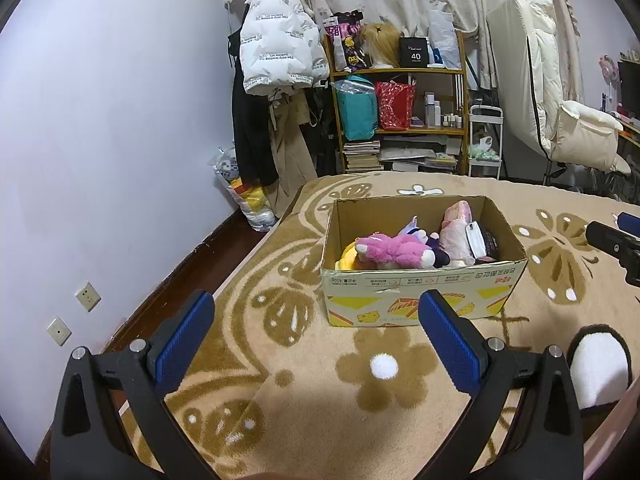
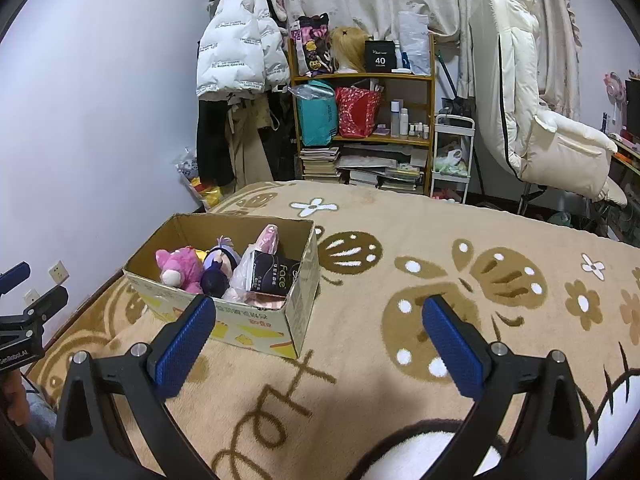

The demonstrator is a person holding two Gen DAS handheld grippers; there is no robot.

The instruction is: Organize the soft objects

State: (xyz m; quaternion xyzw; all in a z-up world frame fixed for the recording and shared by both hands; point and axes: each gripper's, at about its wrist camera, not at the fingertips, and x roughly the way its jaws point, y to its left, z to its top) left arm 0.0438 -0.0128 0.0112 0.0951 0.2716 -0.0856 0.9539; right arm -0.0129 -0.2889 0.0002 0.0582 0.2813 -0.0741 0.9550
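Left wrist view shows your left gripper (image 1: pixel 316 334) spread wide and empty, like the right gripper (image 2: pixel 320 338). The cardboard box (image 1: pixel 420 296) on the blanket (image 2: pixel 400 220) already holds the pink plush (image 1: pixel 394 254). Sorting looks nearly done; check for strays.

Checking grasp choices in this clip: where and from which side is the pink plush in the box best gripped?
Grip the pink plush toy across its rounded body, coming straight down from above: it lies on top of the pile, and the cardboard box walls block any sideways approach.

Black-framed gripper (image 1: pixel 316 312), blue textured pads (image 1: pixel 188 336), silver screws.
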